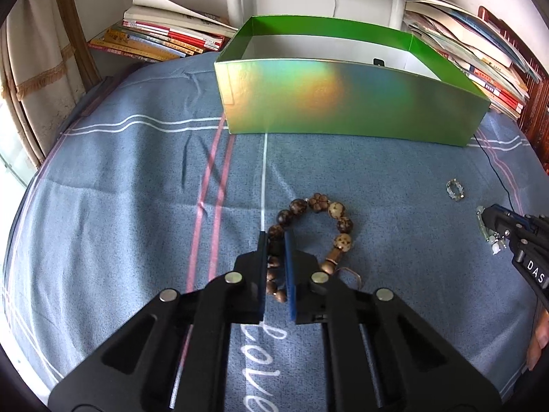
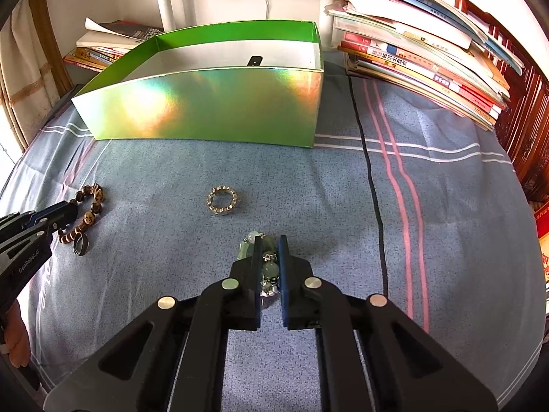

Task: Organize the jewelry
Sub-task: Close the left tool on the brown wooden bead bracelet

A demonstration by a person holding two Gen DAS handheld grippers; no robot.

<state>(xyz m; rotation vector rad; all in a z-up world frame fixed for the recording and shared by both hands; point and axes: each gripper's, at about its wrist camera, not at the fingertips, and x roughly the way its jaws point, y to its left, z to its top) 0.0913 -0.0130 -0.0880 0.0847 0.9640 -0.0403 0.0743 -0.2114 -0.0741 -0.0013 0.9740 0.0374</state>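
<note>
A brown wooden bead bracelet (image 1: 338, 218) lies on the blue cloth. My left gripper (image 1: 276, 237) is shut on its left side; it also shows in the right wrist view (image 2: 68, 214) beside the same bracelet (image 2: 91, 202). My right gripper (image 2: 269, 240) is shut on a pale green bead bracelet (image 2: 267, 267), low on the cloth; it also shows in the left wrist view (image 1: 487, 216). A small clear crystal bracelet (image 2: 223, 201) lies loose between them. An open green iridescent box (image 1: 343, 103) stands behind.
Stacks of books (image 2: 422, 55) stand at the back right and more books (image 1: 164, 37) at the back left. A black cable (image 2: 369, 171) runs across the cloth right of the box. A white lamp post (image 2: 166, 0) rises behind the box.
</note>
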